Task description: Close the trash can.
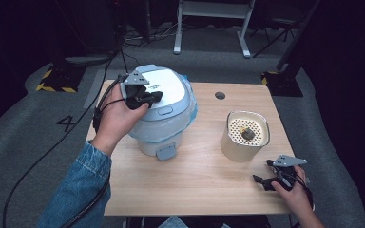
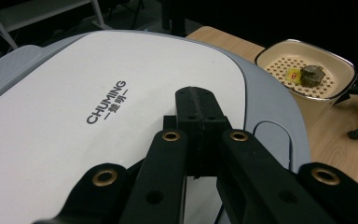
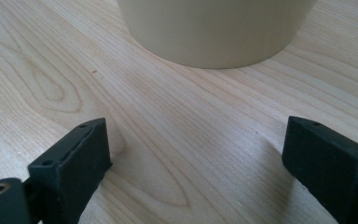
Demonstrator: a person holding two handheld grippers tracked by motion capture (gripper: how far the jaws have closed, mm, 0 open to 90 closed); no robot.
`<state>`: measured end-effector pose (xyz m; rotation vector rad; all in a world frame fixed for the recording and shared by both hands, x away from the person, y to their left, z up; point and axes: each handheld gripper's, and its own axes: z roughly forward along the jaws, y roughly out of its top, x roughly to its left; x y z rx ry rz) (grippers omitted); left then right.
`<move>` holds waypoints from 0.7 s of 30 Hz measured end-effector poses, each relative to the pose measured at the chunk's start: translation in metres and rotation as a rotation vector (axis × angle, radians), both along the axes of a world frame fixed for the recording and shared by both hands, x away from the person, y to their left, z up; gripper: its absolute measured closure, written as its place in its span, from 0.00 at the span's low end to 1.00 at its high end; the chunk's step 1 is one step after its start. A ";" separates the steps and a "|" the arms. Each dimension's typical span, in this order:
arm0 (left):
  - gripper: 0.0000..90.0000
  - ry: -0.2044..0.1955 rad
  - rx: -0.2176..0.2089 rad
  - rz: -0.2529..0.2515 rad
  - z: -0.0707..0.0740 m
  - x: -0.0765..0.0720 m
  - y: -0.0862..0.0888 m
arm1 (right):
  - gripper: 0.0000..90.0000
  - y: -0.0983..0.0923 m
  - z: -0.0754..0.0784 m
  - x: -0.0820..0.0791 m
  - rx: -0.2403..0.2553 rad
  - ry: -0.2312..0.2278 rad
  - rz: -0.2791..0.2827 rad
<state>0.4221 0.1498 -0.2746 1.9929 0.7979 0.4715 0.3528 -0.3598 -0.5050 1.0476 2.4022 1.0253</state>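
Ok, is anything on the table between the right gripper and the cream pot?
Nothing visible. The right gripper sits low at the table's near right corner with its jaws open, and the cream pot stands just beyond them. Between them is bare wood. The rice cooker stands well off to the left, under the shut left gripper.

This looks like a lab or studio set up for recording, not a kitchen. A small wooden table (image 1: 190, 190) stands alone on grey carpet (image 1: 24, 142), with black-and-yellow hazard tape (image 1: 54, 88) at far left, a painted number four (image 1: 66, 123), loose cables (image 1: 138, 40) and a white metal frame (image 1: 209, 23) in the dark beyond.
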 end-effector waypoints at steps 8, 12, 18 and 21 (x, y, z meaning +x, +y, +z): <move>0.65 0.023 -0.084 -0.010 -0.001 -0.001 -0.003 | 0.09 0.000 0.000 0.000 0.000 0.000 0.000; 0.48 -0.030 -0.080 -0.045 0.002 -0.008 -0.006 | 0.09 0.000 0.000 0.000 0.000 0.000 0.000; 0.41 -0.058 -0.068 -0.088 0.009 -0.030 -0.010 | 0.09 0.000 0.000 0.000 0.001 0.001 0.001; 0.40 -0.071 -0.067 -0.101 0.008 -0.043 -0.010 | 0.09 0.000 0.000 0.000 0.003 0.002 0.004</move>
